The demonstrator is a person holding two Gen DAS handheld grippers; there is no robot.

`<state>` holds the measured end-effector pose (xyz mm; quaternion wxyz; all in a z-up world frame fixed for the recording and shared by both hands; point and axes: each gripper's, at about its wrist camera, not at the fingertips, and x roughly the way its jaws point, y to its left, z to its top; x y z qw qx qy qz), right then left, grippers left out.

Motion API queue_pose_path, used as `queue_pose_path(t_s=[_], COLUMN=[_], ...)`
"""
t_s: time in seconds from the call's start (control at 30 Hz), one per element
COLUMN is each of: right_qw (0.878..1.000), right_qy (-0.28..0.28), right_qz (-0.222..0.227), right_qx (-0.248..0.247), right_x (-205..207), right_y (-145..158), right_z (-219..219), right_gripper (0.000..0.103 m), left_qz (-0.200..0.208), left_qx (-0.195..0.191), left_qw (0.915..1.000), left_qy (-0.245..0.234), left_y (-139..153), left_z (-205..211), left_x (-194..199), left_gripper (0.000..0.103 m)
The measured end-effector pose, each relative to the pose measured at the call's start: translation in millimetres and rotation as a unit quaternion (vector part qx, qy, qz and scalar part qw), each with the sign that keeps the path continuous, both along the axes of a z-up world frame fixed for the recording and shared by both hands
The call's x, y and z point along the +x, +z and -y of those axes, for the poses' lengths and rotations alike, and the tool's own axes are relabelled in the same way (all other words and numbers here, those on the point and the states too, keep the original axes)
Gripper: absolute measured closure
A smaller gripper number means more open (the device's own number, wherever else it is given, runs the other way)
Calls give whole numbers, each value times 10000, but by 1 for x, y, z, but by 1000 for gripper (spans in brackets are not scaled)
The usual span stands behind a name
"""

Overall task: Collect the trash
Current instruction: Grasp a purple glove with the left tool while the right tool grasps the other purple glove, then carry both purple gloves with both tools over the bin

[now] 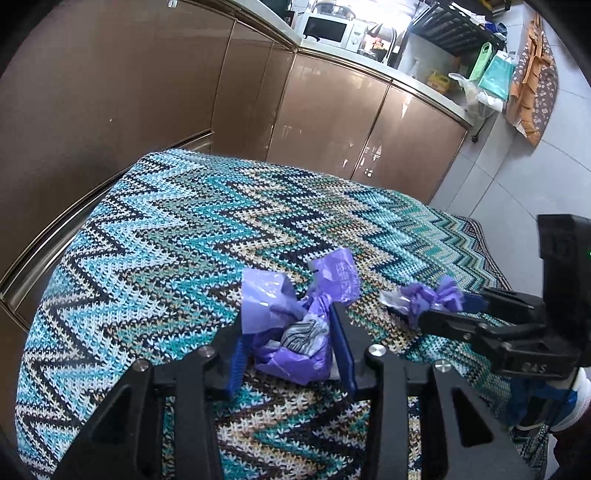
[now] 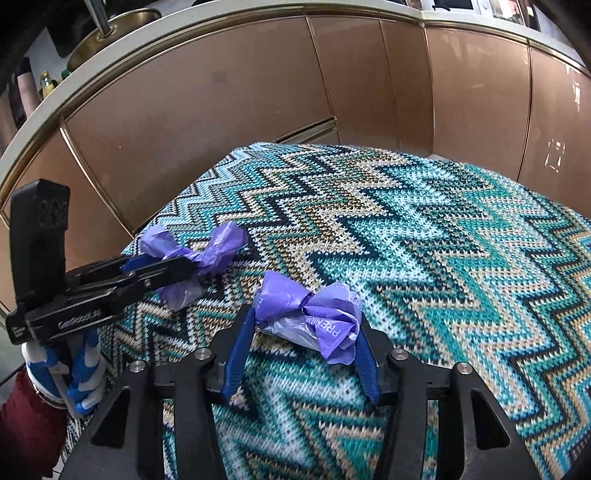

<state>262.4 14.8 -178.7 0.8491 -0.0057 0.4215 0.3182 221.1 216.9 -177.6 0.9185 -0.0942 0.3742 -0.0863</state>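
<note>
Two crumpled purple plastic wrappers lie on a table covered with a teal zigzag knitted cloth (image 1: 155, 229). My left gripper (image 1: 291, 332) has its blue-padded jaws closed around one purple wrapper (image 1: 295, 339); that gripper also shows in the right wrist view (image 2: 177, 273), gripping that wrapper (image 2: 207, 254). My right gripper (image 2: 306, 328) has its jaws around the other purple wrapper (image 2: 310, 317), printed "PREMIUM". In the left wrist view, the right gripper (image 1: 439, 310) is at the right, holding its wrapper (image 1: 424, 299).
Brown glossy cabinet doors (image 1: 332, 122) stand behind the table. A counter above holds a white microwave (image 1: 328, 27) and bags (image 1: 491, 74). Grey tiled floor (image 1: 517, 177) is at the right. The person's gloved hand (image 2: 70, 380) holds the left gripper.
</note>
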Motion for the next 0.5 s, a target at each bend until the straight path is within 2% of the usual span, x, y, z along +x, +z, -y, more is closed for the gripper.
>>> queue_pose_path(t_s=[0.13,0.27,0.33,0.5], right_qw=[9999,9998,9997,9989], right_qy=[13,-20,-63,-295], right_qz=[89,181,236,366], right_qx=[-47,-41,-32,35], right_x=[-19,-42,-54,-81], right_y=[10,22,28,44], right_z=[6,14,21,45], right_gripper=[54,54,54,54], left_qz=[11,55,90,101], left_qx=[171,507,597,434], left_qw=[9999,9987,9981,9988], left_qy=[-1,38,96,189], left_y=[1,3,6,13], left_z=[7,18,22,30], left_x=[1,0,-1,-11], left_gripper=[66,68,76,78])
